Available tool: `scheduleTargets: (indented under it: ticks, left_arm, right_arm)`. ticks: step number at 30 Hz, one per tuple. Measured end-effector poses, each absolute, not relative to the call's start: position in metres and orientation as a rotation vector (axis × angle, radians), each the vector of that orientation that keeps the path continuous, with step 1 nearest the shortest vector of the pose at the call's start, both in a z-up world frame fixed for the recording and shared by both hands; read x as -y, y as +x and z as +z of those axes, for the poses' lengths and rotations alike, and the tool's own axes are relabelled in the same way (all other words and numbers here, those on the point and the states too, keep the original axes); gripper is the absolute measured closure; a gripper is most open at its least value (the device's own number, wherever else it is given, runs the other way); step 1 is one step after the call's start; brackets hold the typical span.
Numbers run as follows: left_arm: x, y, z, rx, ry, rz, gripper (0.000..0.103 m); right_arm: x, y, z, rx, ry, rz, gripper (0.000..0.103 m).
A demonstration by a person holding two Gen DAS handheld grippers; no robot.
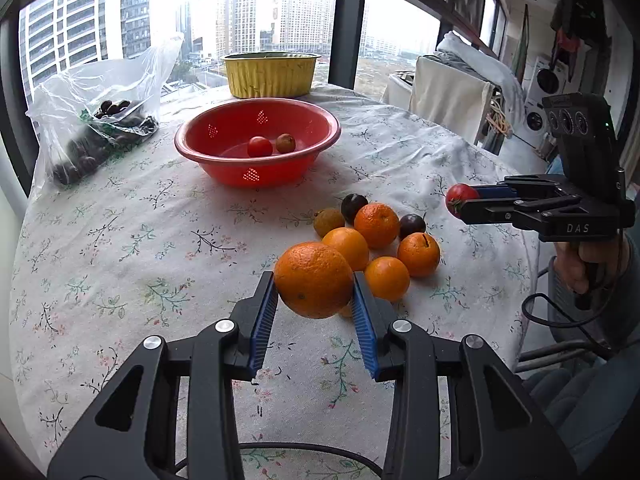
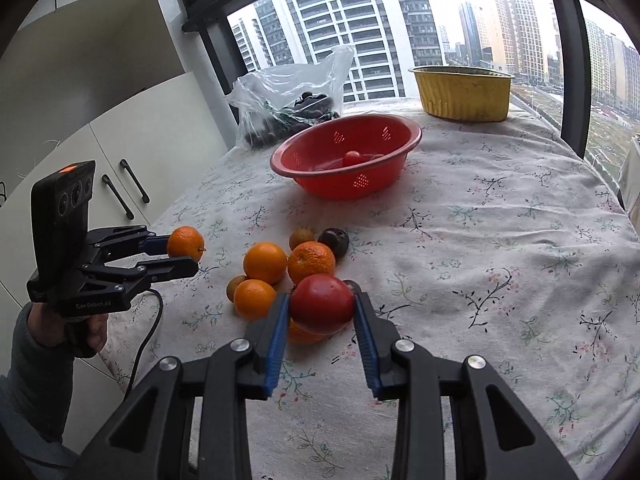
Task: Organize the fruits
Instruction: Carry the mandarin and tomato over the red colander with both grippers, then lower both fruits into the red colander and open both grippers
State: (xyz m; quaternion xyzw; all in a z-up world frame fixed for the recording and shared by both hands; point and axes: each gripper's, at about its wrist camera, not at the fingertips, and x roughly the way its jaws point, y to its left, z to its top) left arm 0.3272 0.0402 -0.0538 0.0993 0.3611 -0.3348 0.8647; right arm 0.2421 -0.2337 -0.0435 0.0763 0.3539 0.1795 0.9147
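Note:
My left gripper [image 1: 314,292] is shut on an orange [image 1: 314,280], lifted above the flowered tablecloth; in the right wrist view the same gripper [image 2: 188,254] and orange [image 2: 185,242] show at the left. My right gripper [image 2: 322,308] is shut on a red tomato [image 2: 322,302], seen at the right edge in the left wrist view as the tomato [image 1: 458,198]. A pile of oranges [image 1: 376,226] and dark plums [image 1: 354,206] lies on the cloth. Farther back stands a red colander bowl [image 1: 256,172] that holds a small tomato [image 1: 259,147] and a brownish fruit [image 1: 285,143].
A yellow tub [image 1: 272,74] stands at the table's far edge by the window. A clear plastic bag [image 1: 100,120] with dark fruit lies at the back left. White cabinets [image 2: 120,152] stand left of the table, laundry machines [image 1: 536,112] to its right.

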Motion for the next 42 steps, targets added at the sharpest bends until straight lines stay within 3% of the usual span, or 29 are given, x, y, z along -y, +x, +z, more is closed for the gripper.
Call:
scheduleTargets:
  ticks: [10,15,26,42]
  left_arm:
    - [-0.027,0.413,-0.003,-0.701,0.22,-0.667,0.068]
    - [-0.006,0.466,-0.002,-0.733,0.233,-0.645,0.068]
    - [0.036,0.538,-0.047,-0.827,0.288,-0.612,0.068]
    - [0.055,0.545,-0.078,-0.844,0.338,-0.588,0.068]
  right_arm:
    - [0.257,0.305,0.019,-0.624,0.094,0.323,0.068]
    - [0.235,0.342,0.034,-0.612,0.015,0.354,0.068]
    - [0.194,0.411,-0.01,-0.749,-0.118,0.379,0.068]
    - [0.186,0.443,-0.037,-0.819,-0.161,0.361,0.068]
